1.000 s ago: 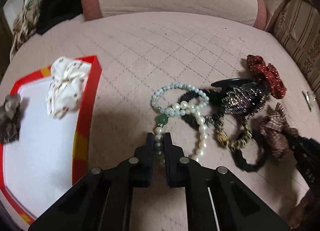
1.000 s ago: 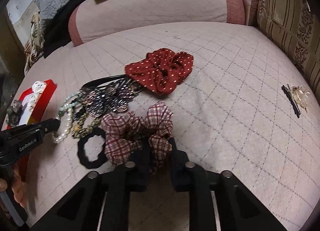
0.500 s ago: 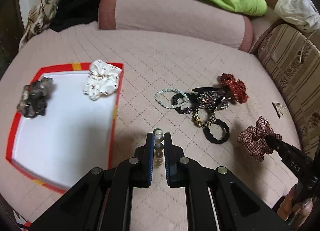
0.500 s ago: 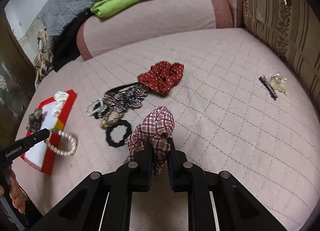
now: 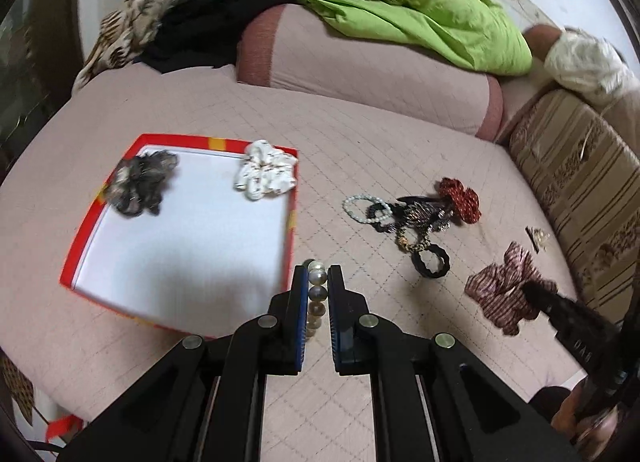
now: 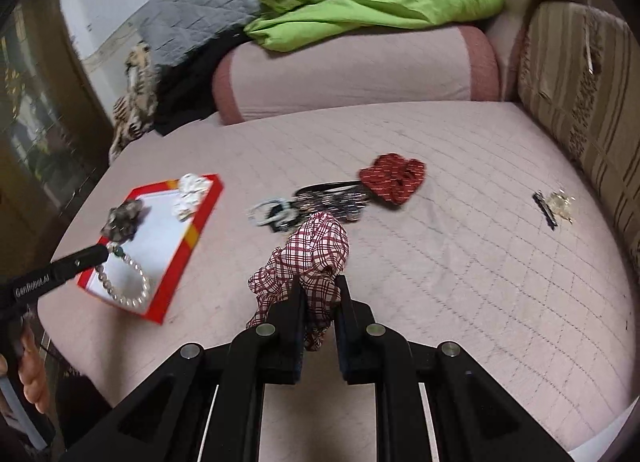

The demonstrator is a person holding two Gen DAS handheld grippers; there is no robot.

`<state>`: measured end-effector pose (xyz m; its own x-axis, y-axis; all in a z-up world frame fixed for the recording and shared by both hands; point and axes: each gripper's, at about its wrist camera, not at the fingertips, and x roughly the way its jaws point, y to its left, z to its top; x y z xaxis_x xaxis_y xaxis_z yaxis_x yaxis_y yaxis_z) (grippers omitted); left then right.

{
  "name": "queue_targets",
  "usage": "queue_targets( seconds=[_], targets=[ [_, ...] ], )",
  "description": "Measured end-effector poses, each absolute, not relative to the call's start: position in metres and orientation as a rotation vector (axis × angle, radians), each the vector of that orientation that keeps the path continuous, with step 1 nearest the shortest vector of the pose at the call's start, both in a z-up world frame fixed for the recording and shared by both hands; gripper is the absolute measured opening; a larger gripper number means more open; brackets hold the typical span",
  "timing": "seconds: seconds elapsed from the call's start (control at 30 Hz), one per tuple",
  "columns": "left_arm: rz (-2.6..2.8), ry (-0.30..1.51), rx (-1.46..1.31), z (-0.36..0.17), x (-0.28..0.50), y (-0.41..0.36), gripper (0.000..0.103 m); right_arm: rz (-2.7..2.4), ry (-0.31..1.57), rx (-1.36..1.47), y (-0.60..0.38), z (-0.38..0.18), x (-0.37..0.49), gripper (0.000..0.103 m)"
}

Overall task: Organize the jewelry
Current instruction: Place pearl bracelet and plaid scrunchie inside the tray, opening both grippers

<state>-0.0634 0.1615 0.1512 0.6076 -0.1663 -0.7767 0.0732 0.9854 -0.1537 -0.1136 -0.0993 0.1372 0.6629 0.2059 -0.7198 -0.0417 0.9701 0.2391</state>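
My left gripper [image 5: 318,276] is shut on a pearl necklace [image 5: 316,290]; in the right wrist view the necklace [image 6: 128,282] hangs from it over the near corner of the red-rimmed white tray [image 6: 200,217]. My right gripper [image 6: 318,282] is shut on a red plaid scrunchie [image 6: 312,258], held above the bed; it also shows in the left wrist view [image 5: 506,288]. The tray [image 5: 290,229] holds a grey scrunchie [image 5: 140,183] and a white scrunchie [image 5: 266,169].
On the pink quilted bed lie a pale bead bracelet [image 5: 360,207], a dark beaded tangle [image 5: 420,217], a black hair tie [image 5: 432,262], a red dotted scrunchie [image 5: 460,199] and a small clip [image 5: 538,238]. A bolster [image 5: 360,61] and striped cushion [image 5: 580,165] border it.
Both grippers have risen and pulled back from the pile. The left has carried the pearl necklace left to the tray's near corner; the right has lifted the plaid scrunchie higher.
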Motion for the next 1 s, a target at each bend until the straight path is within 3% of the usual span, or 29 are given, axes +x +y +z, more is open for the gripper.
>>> queue_targets(
  seconds=[0.6, 1.0],
  targets=[
    [0.046, 0.9, -0.335, 0.145, -0.078, 0.284, 0.009, 0.322, 0.873, 0.053, 0.008, 0.142, -0.123, 0.014],
    [0.097, 0.95, -0.34, 0.121, -0.036, 0.332, 0.009, 0.439, 0.894, -0.01, 0.09, 0.144, -0.086, 0.014]
  ],
)
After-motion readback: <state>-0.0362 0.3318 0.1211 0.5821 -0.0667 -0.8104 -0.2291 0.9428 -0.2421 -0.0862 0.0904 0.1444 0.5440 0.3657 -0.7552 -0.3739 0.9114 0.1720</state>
